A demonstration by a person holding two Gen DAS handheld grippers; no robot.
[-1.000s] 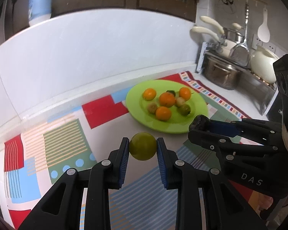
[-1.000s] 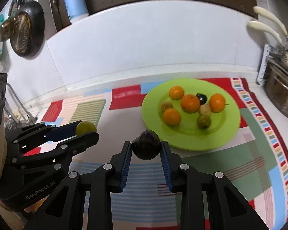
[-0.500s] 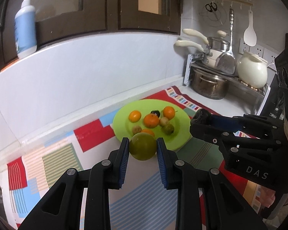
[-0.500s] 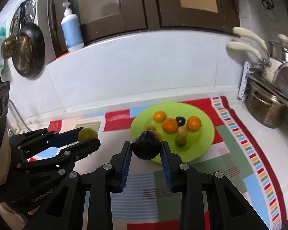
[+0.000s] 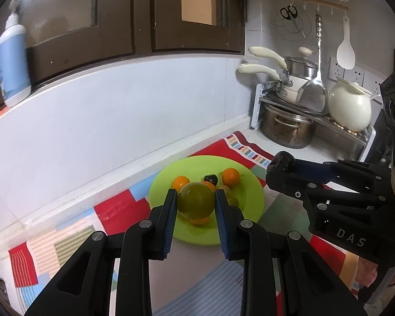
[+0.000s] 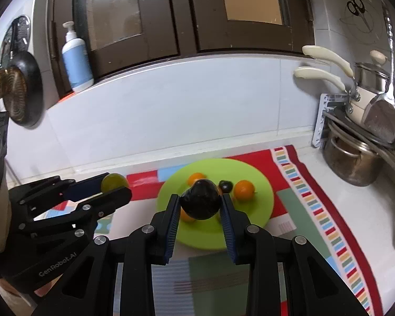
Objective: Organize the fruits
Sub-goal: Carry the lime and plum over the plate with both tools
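Observation:
My left gripper (image 5: 196, 201) is shut on a round green fruit (image 5: 196, 200) and holds it in the air in front of the green plate (image 5: 246, 202). My right gripper (image 6: 200, 205) is shut on a dark, almost black fruit (image 6: 200, 202), also held above the counter. The plate (image 6: 260, 210) lies on a colourful patterned mat and holds several oranges (image 6: 244, 190) and small dark and green fruits. The right gripper shows at the right of the left wrist view (image 5: 280, 162); the left gripper with its green fruit (image 6: 113, 181) shows at the left of the right wrist view.
A steel pot (image 5: 287, 129) and a rack with pans and a white jar (image 5: 350, 108) stand at the back right. A white tiled wall runs behind the mat (image 6: 316, 205). A blue soap bottle (image 6: 76, 60) stands on the ledge; a pan (image 6: 21, 89) hangs at the left.
Both grippers have risen and pulled back from the counter, each still holding its fruit. The plate now looks smaller and lower, and more of the cabinets and wall shows.

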